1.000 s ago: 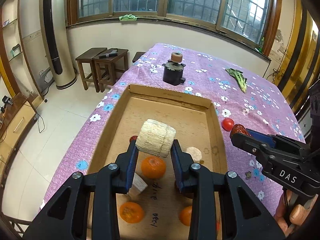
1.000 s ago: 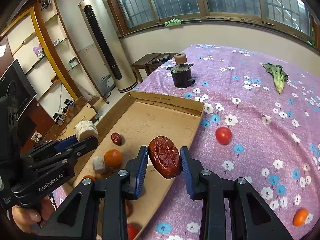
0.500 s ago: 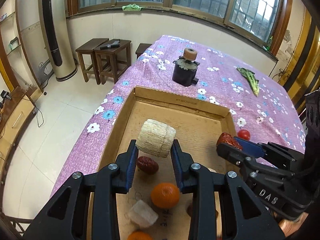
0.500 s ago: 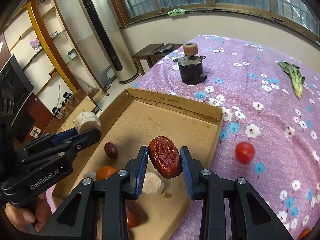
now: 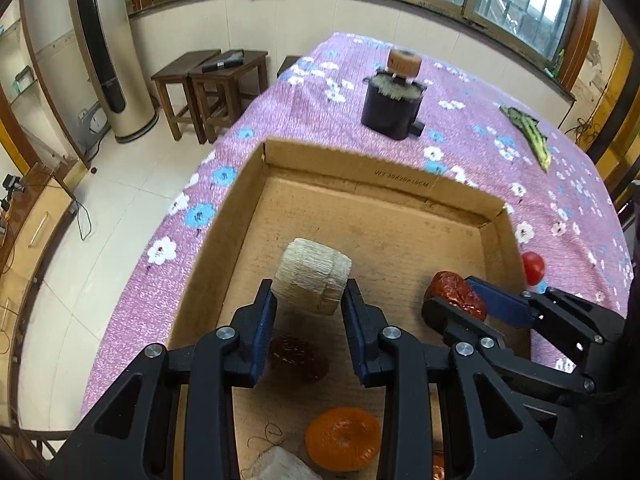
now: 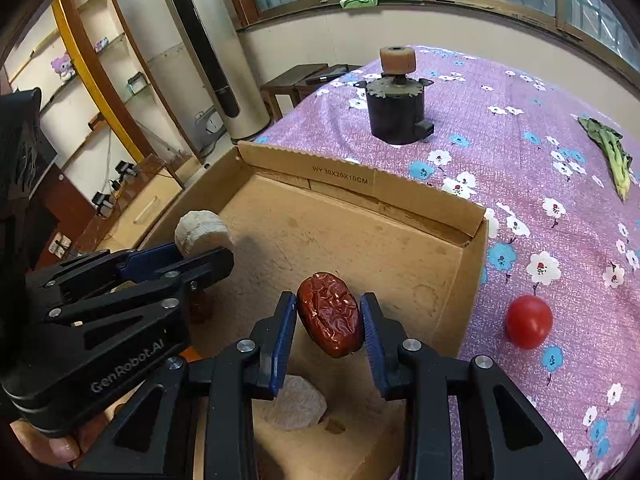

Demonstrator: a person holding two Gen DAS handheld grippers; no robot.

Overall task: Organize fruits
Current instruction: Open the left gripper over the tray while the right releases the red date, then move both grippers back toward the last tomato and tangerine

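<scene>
My left gripper (image 5: 309, 300) is shut on a pale cream corn-cob chunk (image 5: 312, 276) and holds it above the cardboard box (image 5: 352, 168). It also shows in the right wrist view (image 6: 202, 232). My right gripper (image 6: 329, 322) is shut on a wrinkled red date (image 6: 330, 314), held over the box's right half; the date also shows in the left wrist view (image 5: 456, 294). In the box lie an orange (image 5: 342, 438), a dark red date (image 5: 298, 356) and pale chunks (image 6: 296, 402). A red tomato (image 6: 528, 322) lies on the cloth right of the box.
A black motor with a tan wheel (image 6: 396, 112) stands beyond the box's far wall. A green vegetable (image 6: 612, 152) lies at the far right of the purple floral tablecloth (image 6: 540, 92). Wooden stools (image 5: 212, 76) and the table's left edge lie left.
Both grippers have moved forward over the box toward its far wall, each keeping its hold. The orange and dark date have slid toward the bottom of the left wrist view.
</scene>
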